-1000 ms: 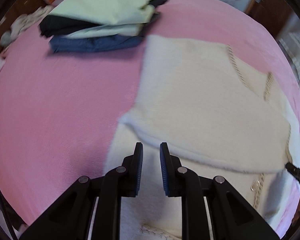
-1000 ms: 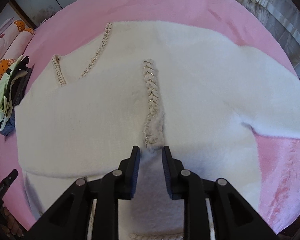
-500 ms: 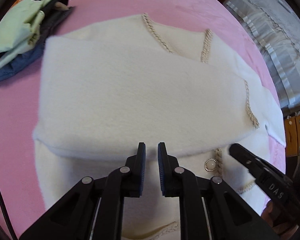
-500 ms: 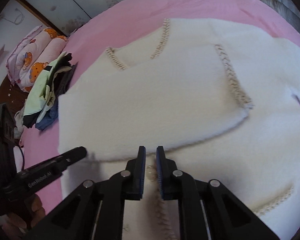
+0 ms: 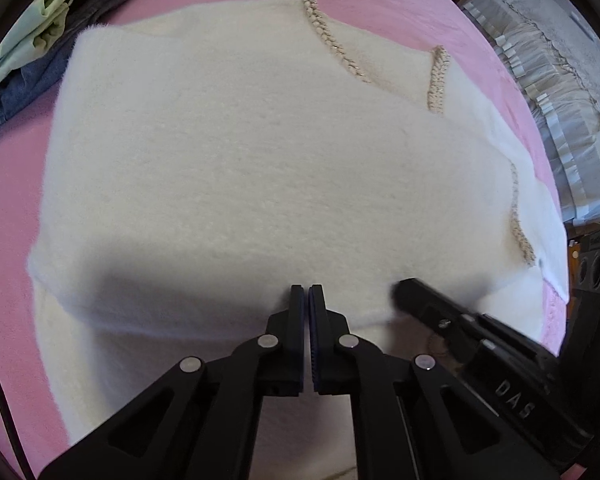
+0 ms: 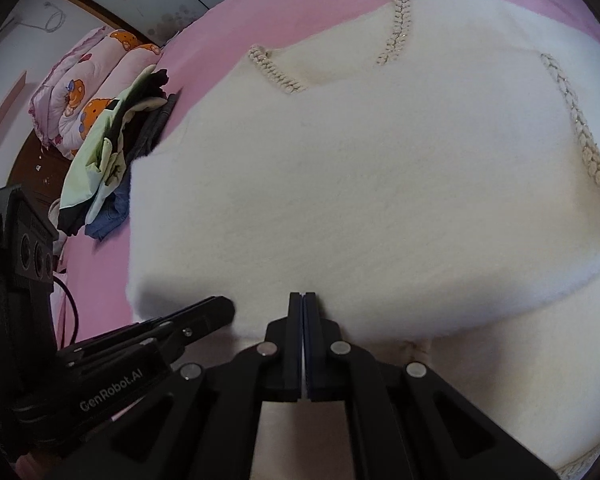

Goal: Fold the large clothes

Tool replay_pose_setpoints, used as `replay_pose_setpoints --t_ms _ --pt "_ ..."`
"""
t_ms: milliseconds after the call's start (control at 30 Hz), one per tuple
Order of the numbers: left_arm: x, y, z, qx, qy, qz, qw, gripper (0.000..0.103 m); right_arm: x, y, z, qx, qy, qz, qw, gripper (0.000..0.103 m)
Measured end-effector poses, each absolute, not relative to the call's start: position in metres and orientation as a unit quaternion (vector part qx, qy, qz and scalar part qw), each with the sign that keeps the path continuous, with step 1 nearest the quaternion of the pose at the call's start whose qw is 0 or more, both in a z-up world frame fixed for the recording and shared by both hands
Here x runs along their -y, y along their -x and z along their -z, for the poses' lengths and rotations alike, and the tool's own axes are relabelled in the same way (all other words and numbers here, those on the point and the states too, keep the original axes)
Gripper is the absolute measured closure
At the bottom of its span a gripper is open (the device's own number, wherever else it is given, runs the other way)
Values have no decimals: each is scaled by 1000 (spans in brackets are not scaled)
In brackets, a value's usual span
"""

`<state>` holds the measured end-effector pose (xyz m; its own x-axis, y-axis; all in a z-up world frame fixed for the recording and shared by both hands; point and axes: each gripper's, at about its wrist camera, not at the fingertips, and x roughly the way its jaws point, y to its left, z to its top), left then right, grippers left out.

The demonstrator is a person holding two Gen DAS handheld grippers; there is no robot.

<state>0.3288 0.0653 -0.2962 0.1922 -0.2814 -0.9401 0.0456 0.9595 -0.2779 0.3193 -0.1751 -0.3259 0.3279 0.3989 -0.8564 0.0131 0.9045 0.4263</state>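
A large cream fleece garment point(image 5: 260, 168) with braided beige trim lies on the pink bed, one layer folded over another; it also fills the right wrist view point(image 6: 360, 184). My left gripper point(image 5: 308, 292) is shut at the near edge of the folded layer. My right gripper point(image 6: 302, 298) is shut at the same edge, just to the right of the left one. Whether either pinches the fabric is hidden by the fingers. The right gripper's fingers point(image 5: 420, 304) show in the left wrist view, and the left gripper's fingers point(image 6: 204, 314) show in the right wrist view.
A pile of folded clothes point(image 6: 112, 152), green, black and blue, lies to the left of the garment; it also shows in the left wrist view point(image 5: 28, 60). A pink bear-print quilt point(image 6: 84, 92) lies behind it. The pink bed cover point(image 5: 8, 208) surrounds the garment. A white frilled cloth point(image 5: 560, 100) is at the right.
Both grippers have closed from slightly open and moved forward together to the near edge of the folded layer. The garment now fills more of both views.
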Motion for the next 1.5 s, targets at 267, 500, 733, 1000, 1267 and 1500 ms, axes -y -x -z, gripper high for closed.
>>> replay_pose_setpoints --t_ms 267,500,733,1000,1267,1500 --pt "-117 -324 297 -619 94 48 779 101 230 -315 319 -555 -166 -50 813 103" --pt "-146 -317 298 -614 97 26 783 102 285 -314 316 -549 -157 25 821 103" --pt "-139 -318 296 -614 81 18 785 102 312 -305 313 -538 -165 66 824 103" --pt "-133 -319 290 -614 70 13 786 102 302 -305 306 -537 -179 85 820 103" --pt "-115 -328 263 -605 54 69 791 101 262 -299 286 -529 -205 -6 823 103" --pt "-94 -374 255 -584 64 120 800 97 197 -332 291 -518 -193 -84 829 103"
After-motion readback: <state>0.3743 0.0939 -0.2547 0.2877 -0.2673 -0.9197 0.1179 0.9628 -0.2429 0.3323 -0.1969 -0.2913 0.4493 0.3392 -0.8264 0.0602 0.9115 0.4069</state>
